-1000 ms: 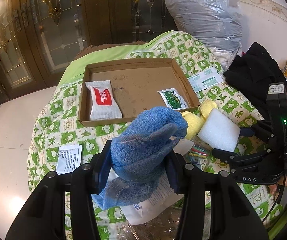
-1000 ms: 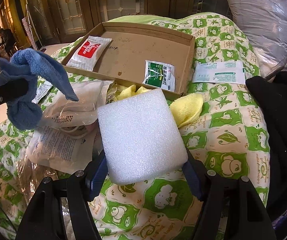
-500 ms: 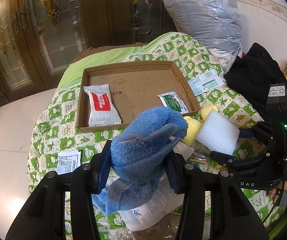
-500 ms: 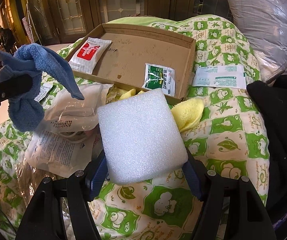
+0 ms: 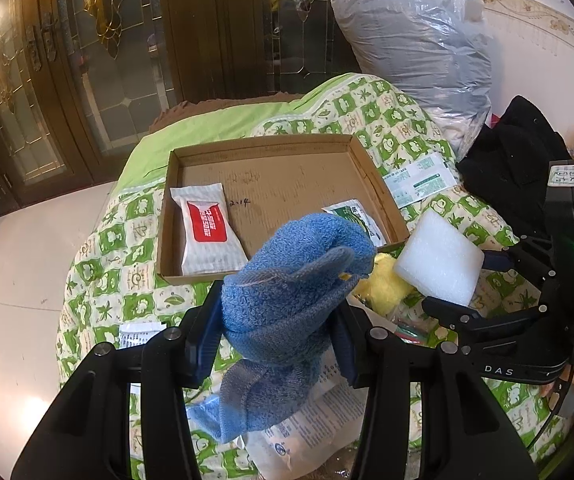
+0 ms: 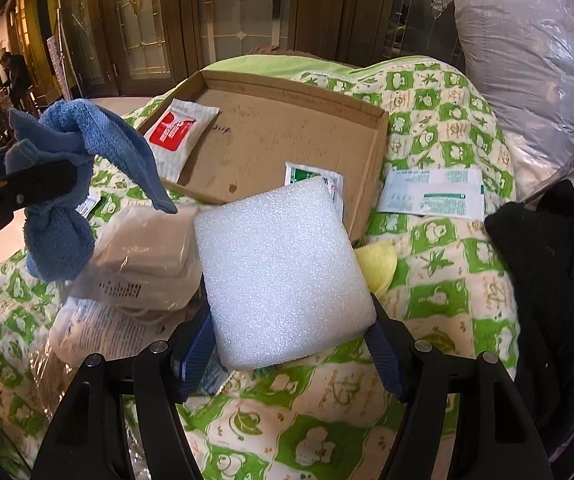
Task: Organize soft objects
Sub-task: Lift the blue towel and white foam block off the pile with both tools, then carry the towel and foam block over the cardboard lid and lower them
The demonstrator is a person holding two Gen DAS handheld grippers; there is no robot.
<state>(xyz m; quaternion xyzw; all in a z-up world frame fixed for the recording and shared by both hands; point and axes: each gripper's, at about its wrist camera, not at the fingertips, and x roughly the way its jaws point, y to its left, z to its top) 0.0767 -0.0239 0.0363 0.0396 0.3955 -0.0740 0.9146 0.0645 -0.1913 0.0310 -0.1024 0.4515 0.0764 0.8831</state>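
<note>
Blue towel (image 5: 287, 292) clamped in left tongs (image 5: 275, 344), hiding green sachet (image 5: 357, 216); right tongs (image 6: 291, 344) grip foam block (image 6: 283, 272).

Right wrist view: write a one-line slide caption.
Right gripper holds a white foam block short of the cardboard tray; left gripper holds a blue towel.

Both wrist cameras ride low behind their own fingers, close above the quilt (image 6: 439, 272), facing the cardboard tray (image 5: 271, 188) at 12 o'clock. Each shows the other: the right gripper (image 5: 459, 280) at 3 o'clock, the left gripper (image 6: 43, 184) at 9 o'clock
</note>
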